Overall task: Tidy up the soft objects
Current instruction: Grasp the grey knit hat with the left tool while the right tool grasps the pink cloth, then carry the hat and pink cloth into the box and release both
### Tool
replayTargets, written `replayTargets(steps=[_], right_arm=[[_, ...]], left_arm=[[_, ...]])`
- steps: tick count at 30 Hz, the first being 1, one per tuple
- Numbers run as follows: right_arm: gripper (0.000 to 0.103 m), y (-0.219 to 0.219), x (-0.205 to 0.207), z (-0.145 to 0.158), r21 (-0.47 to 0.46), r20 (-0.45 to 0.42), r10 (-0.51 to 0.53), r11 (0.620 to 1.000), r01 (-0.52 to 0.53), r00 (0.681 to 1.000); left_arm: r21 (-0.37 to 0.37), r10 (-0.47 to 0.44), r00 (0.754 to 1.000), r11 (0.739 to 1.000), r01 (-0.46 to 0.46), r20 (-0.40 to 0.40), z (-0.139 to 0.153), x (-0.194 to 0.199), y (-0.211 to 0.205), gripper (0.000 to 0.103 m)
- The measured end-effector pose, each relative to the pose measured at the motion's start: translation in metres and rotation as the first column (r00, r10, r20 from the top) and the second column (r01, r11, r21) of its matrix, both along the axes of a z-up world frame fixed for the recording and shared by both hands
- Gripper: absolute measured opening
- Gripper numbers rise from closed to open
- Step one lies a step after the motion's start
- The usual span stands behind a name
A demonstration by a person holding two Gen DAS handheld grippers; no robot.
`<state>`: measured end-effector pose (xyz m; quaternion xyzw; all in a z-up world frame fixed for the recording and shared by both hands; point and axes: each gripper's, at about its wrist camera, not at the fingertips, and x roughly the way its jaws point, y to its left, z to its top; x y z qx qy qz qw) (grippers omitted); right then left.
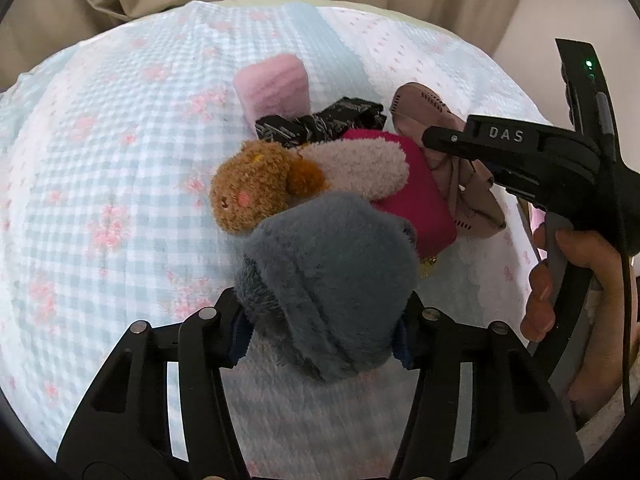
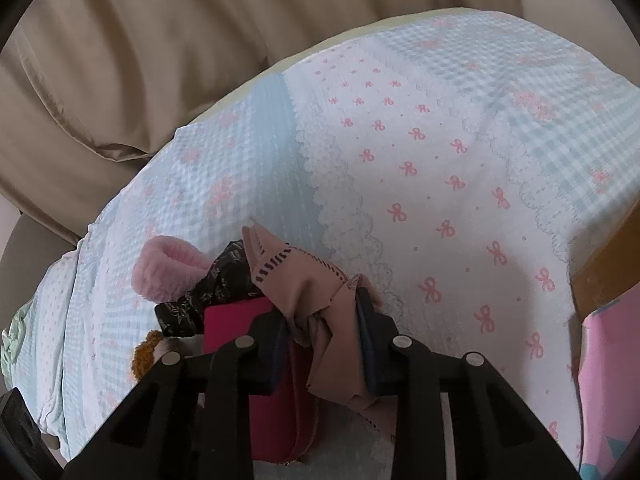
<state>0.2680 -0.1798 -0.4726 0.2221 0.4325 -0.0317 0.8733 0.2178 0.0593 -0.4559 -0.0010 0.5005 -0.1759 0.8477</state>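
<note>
My left gripper (image 1: 322, 320) is shut on a fluffy grey-blue soft piece (image 1: 332, 276) and holds it above the bed. Beyond it lie a brown plush bear (image 1: 252, 184) with a beige fleece body, a magenta pouch (image 1: 416, 200), a black patterned cloth (image 1: 320, 124) and a folded pink fleece (image 1: 274, 84). My right gripper (image 2: 322, 316) is shut on a dusty-pink cloth with dashed trim (image 2: 304, 280); it also shows in the left wrist view (image 1: 440, 136), at the right of the pile. The magenta pouch (image 2: 240, 316) lies under the right fingers.
The bedspread (image 1: 100, 168) is blue-white gingham with pink bows and a white bow-print panel (image 2: 440, 184). Beige curtains (image 2: 160, 60) hang behind. A brown box edge (image 2: 608, 264) and pink patterned item (image 2: 608, 380) sit at the right.
</note>
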Motion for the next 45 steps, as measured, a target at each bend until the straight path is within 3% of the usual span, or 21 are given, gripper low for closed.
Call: replayTargets(steps=[9, 26, 35, 45], right_arm=[[0.027, 0.013, -0.019, 0.048, -0.048, 0.049, 0.041, 0.998, -0.038, 0.998], [0.027, 0.037, -0.13, 0.234, -0.132, 0.074, 0.193, 0.974, -0.183, 0.978], [0.027, 0.021, -0.193, 0.293, -0.157, 0.078, 0.291, 0.948, -0.276, 0.954], [0.027, -0.056, -0.232, 0.321, -0.186, 0.092, 0.295, 0.943, -0.275, 0.951]], left_arm=[[-0.004, 0.047, 0.998, 0.999, -0.046, 0.049, 0.044, -0.009, 0.01, 0.051], [0.022, 0.185, 0.973, 0.982, -0.189, 0.136, 0.234, -0.081, 0.017, 0.051], [0.029, 0.203, 0.965, 0.977, -0.211, 0.168, 0.301, -0.134, -0.022, 0.051], [-0.001, 0.167, 0.963, 0.985, -0.171, 0.21, 0.331, -0.161, -0.119, 0.051]])
